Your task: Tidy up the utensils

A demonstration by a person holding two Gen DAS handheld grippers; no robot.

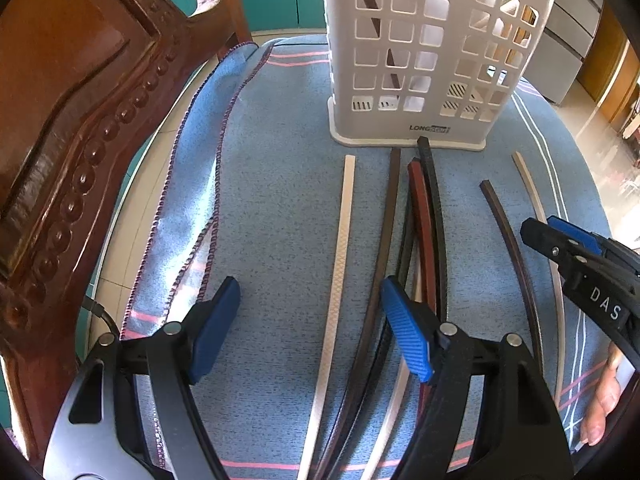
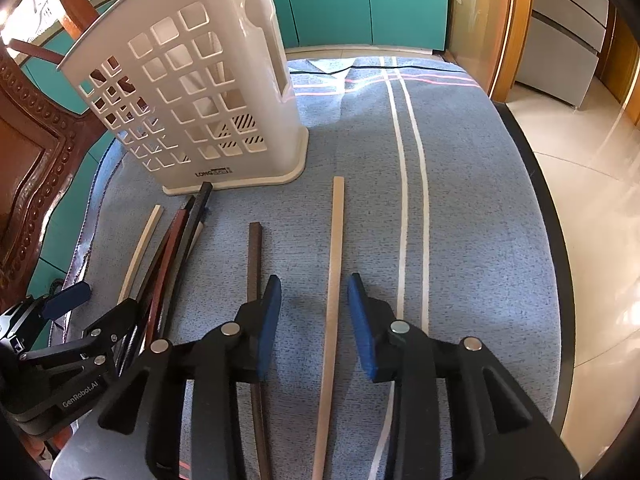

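Chopsticks loose before the white holder.
My right claw stands partly spread astride the pale chopstick, not pinching; left claw spread, empty. Light, stiff, likely slippery: grip mid-length.

Both views are brightly daylit; glare is seen on the floor tiles, and edges are bent by fisheye distortion.

White lattice holder on a blue pink-striped cloth; chopsticks cream, perhaps dark brown.
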